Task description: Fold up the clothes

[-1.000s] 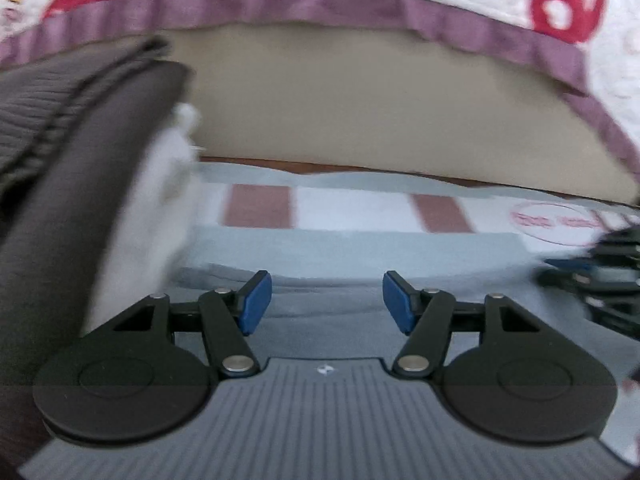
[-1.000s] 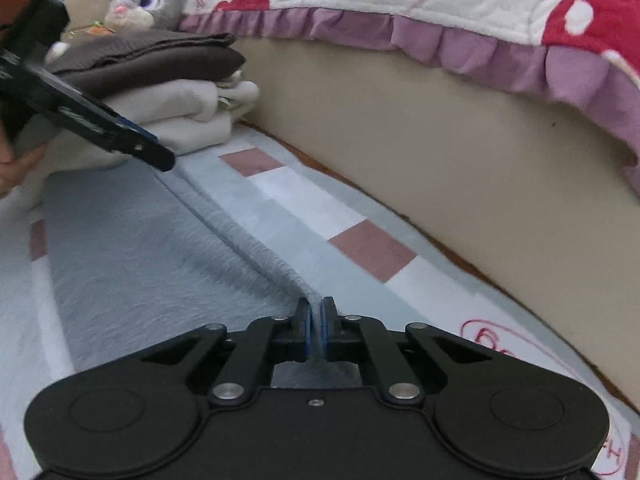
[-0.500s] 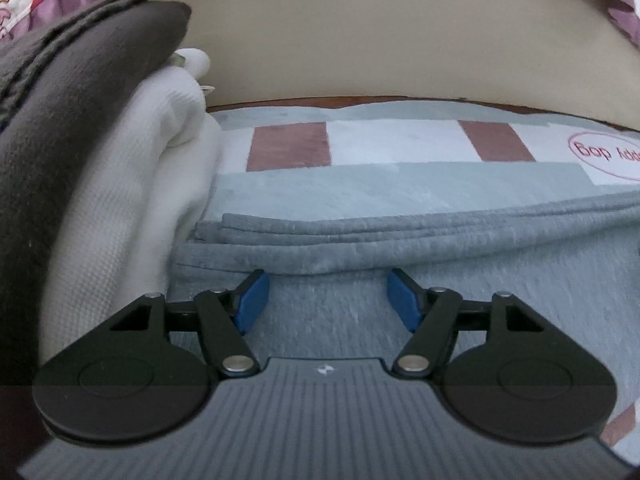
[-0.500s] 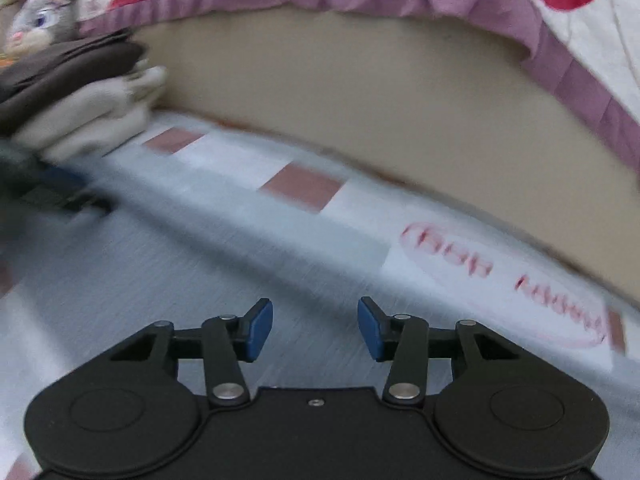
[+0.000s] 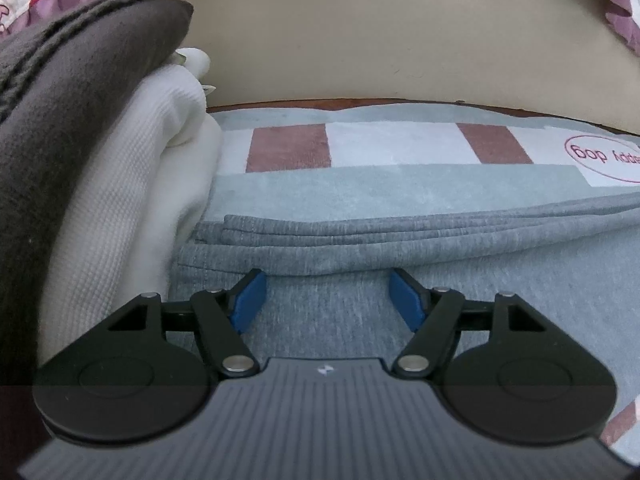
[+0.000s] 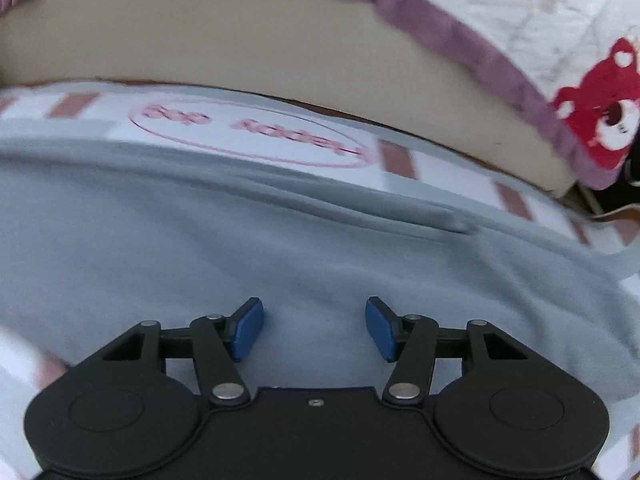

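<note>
A grey garment lies flat on the patterned mat, its far edge folded into several layers. My left gripper hovers just above its left end, open, nothing between the blue pads. In the right wrist view the same grey garment spreads under my right gripper, whose jaws are opening with only flat cloth below them, nothing gripped. That view is blurred by motion.
A stack of folded clothes stands at the left: a dark brown piece on a white waffle-knit piece. The mat has brown and white blocks and a pink oval logo. A beige bed side with a purple-frilled quilt rises behind.
My right gripper let go of the grey fold it pinched, opened, and swung right along the garment. My left gripper sank slightly toward the garment's left end and stayed open.
</note>
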